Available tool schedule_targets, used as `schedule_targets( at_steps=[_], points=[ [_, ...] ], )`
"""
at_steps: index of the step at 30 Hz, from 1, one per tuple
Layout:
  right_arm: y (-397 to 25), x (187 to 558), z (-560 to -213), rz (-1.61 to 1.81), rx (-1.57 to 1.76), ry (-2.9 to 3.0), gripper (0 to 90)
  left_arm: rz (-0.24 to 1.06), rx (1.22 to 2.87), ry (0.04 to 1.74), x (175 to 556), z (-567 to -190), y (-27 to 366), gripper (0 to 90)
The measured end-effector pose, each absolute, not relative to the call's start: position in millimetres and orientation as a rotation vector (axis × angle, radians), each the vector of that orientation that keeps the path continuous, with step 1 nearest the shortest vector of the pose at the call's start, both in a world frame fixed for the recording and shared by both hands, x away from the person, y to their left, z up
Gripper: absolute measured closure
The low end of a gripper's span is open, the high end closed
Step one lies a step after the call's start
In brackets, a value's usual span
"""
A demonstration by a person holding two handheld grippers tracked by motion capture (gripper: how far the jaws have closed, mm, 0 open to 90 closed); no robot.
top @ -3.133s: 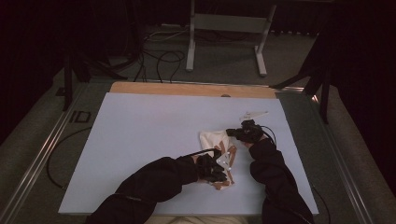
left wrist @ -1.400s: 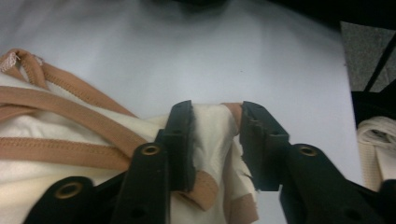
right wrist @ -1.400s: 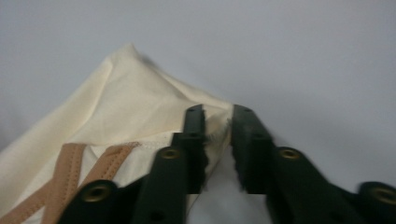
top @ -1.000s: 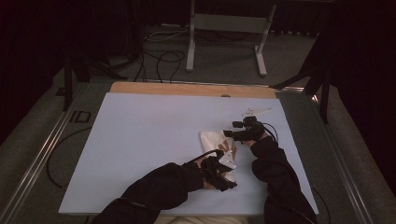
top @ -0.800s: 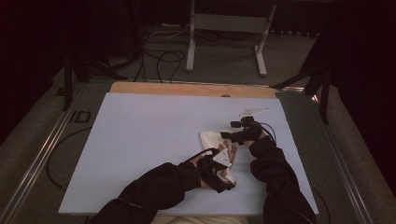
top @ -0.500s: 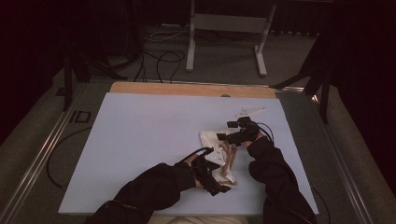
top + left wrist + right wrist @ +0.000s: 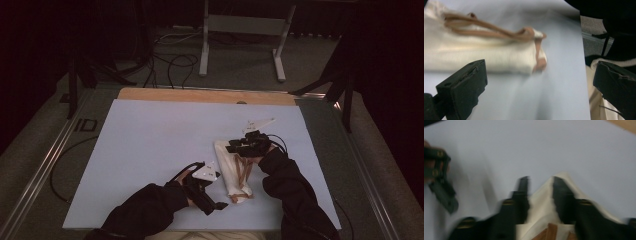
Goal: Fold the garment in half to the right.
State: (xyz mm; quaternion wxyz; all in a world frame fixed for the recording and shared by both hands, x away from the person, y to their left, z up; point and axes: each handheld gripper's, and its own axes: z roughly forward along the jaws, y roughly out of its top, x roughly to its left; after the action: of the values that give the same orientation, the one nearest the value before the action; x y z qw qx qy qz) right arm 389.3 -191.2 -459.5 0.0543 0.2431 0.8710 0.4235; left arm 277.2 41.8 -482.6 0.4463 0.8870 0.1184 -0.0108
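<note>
Pinching the far end of a cream cloth bag with brown straps between its fingers, the right gripper holds it on the pale desk, while the left gripper, fingers spread wide, sits just beside the near end.

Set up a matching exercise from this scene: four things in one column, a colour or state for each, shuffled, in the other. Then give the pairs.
Things
1. left tongs
2. right tongs
3. cloth bag
4. straps

States
A. brown, lying along the top of the bag
B. cream, folded flat on the pale blue board
C. jaws wide apart, holding nothing
D. jaws set either side of a raised fold of cloth

Pairs: 1-C, 2-D, 3-B, 4-A
</note>
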Motion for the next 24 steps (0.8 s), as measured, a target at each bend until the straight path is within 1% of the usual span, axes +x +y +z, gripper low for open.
schedule_targets(
  at_steps=[1,2,6,11,15,24],
  points=[
    [-189,388,-461,1.265,0.726,2.671,88.1,-0.019,2.195,0.299,275,-484,46,0.3],
    [-187,387,-464,1.24,0.706,2.687,89.8,-0.017,2.194,0.306,274,-485,50,0.3],
    [-179,386,-472,1.155,0.7,2.735,90.0,0.011,2.183,0.333,269,-490,61,0.2],
    [-179,385,-478,1.129,0.722,2.766,90.0,0.031,2.157,0.359,265,-495,72,0.2],
    [-183,378,-483,1.104,0.691,2.8,90.0,0.035,2.14,0.38,265,-496,76,0.3],
    [-203,364,-496,1.052,0.777,2.814,90.0,0.035,2.144,0.383,265,-498,77,0.2]
  ],
)
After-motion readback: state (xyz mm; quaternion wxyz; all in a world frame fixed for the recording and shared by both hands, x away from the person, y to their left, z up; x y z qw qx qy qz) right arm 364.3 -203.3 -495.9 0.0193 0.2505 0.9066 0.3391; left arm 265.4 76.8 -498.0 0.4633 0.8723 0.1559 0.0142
